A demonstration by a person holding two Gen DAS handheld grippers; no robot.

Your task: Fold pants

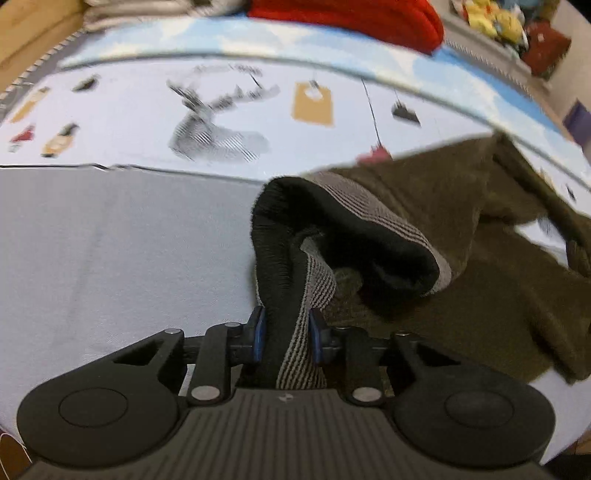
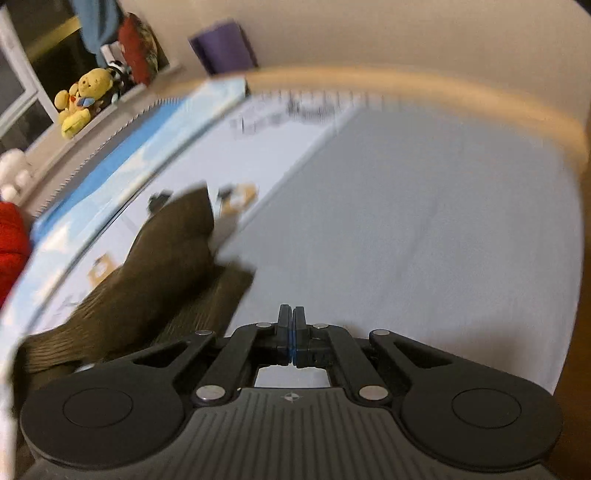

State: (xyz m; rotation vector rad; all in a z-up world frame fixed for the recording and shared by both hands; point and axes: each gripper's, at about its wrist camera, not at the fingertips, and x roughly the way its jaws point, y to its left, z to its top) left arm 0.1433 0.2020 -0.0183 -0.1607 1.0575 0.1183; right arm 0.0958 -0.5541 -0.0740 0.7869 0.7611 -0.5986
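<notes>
Left tongs clamped, right tongs closed.

The pants lie spread on the bed, on its right side in the left wrist view, their waistband lifted up and forward between the fingers of the left gripper. Behind the pants a printed sheet covers the far part of the bed, and beyond it a pillow rests at the back. In the right wrist view the pants lie left of the right gripper, which hangs over the bed. A plush toy sits on a ledge at far left.
</notes>
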